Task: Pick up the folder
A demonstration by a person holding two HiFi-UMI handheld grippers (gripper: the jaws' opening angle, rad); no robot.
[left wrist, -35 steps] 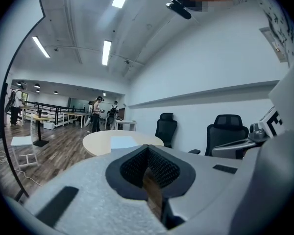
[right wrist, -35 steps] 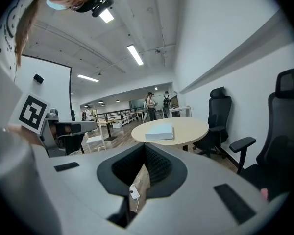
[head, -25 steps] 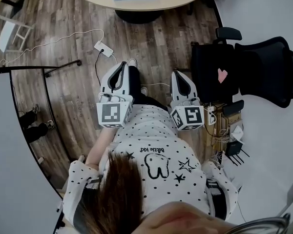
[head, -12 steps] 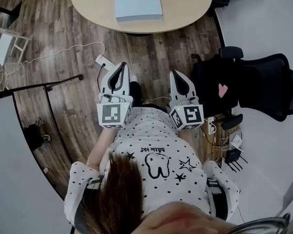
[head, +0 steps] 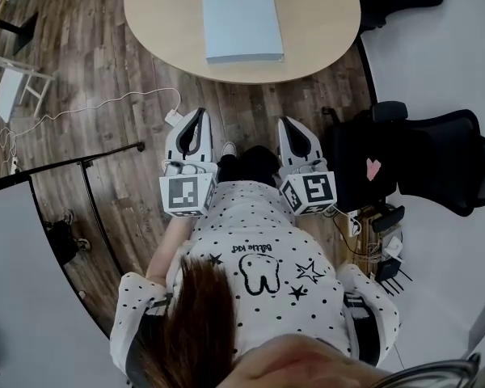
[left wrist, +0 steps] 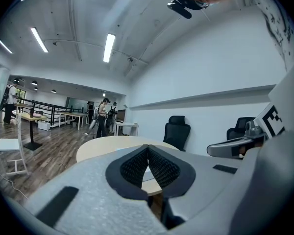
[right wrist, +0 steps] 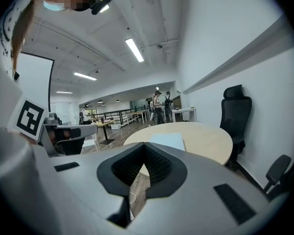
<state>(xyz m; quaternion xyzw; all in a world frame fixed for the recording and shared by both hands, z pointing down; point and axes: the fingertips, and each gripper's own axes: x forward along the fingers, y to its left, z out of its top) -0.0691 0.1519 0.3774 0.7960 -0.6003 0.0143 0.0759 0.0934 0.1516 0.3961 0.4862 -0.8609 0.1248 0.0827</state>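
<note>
Head view, item list.

1. Folder (head: 242,21): flat, rectangular, pale blue, matte cover. It lies flat in the upper centre of the frame, on the table, with its near edge short of the table's rim. In the right gripper view the folder (right wrist: 167,141) appears as a pale sheet just above the jaw tips.
2. Table (head: 323,23): round, smooth light-wood top, upper centre.
3. Floor (head: 81,63): dark wood-grain planks with a thin white cable (head: 105,103) trailing across them at the left.
4. Office chair (head: 436,160): black, padded, at the right edge.
5. Left gripper (head: 200,113): white moulded shell with a square-marker cube, mid-frame. Its black ribbed pads (left wrist: 159,168) are pressed together with nothing between them.
6. Right gripper (head: 284,122): same build, beside the left. Its pads (right wrist: 157,165) meet, and it too is empty.
7. Shirt (head: 259,265): white fabric with black dots, lower centre.

Change since a second ago: only the folder's near strip showed at the top edge then, whereas the whole cover and most of the tabletop now sit lower in the frame. Both grippers keep the same side-by-side pose, jaws closed throughout.
</note>
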